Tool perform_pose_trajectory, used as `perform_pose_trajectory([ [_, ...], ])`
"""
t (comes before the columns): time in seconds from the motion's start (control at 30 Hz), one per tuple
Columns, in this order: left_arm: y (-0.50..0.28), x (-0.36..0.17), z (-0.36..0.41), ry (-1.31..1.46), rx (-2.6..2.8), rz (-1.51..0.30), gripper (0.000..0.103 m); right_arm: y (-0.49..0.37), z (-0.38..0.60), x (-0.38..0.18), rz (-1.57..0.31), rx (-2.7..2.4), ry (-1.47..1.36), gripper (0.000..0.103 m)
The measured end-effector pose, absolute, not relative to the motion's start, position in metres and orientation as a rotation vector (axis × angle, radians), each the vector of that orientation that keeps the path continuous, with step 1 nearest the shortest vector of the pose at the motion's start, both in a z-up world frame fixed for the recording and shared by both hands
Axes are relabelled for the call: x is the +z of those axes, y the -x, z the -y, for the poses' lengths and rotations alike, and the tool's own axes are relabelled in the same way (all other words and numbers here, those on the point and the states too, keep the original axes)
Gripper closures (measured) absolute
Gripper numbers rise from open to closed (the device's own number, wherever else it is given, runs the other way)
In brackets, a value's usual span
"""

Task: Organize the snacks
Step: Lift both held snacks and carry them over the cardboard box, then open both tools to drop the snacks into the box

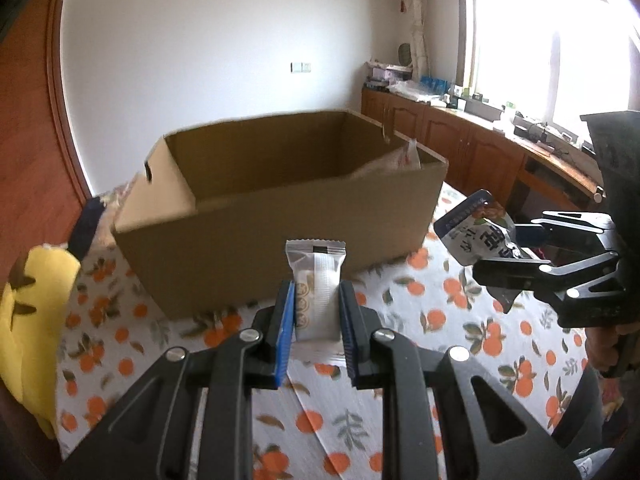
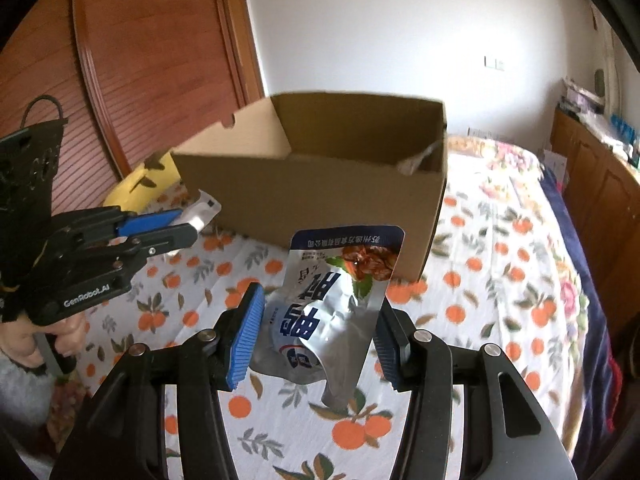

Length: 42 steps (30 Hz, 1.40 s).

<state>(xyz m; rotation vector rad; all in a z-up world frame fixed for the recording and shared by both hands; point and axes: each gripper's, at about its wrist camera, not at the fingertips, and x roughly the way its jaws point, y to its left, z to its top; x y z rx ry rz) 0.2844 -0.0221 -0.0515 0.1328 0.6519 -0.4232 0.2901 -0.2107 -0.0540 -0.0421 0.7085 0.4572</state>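
Note:
An open cardboard box stands on the orange-print cloth; it also shows in the right wrist view. A clear bag lies inside at its right end. My left gripper is shut on a small white snack bar, held upright just in front of the box. My right gripper is shut on a silver snack pouch, held above the cloth near the box's right front corner. The right gripper with the pouch shows in the left wrist view, and the left gripper in the right wrist view.
A yellow plush toy lies left of the box. The orange-print cloth covers a bed. Wooden cabinets with clutter run under a window at the right. A wooden door stands behind the box.

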Motion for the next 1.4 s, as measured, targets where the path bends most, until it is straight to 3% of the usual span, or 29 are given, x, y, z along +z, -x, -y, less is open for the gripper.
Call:
perform_pose_trajectory([
  [0.5, -0.346, -0.005, 0.017, -0.093, -0.435, -0.542, 0.083, -0.328, 0.201, -0.019, -0.633, 0.491, 0.073, 0.051],
  [0.93, -0.408, -0.025, -0.001, -0.042, -0.391, -0.554, 0.083, -0.358, 0.182, -0.012, -0.614, 0.537, 0.101, 0.051],
  [1.4, -0.425, -0.048, -0.007, -0.06, -0.372, -0.604, 0.083, -0.415, 0.162, -0.017, -0.639, 0.54, 0.105, 0.051],
])
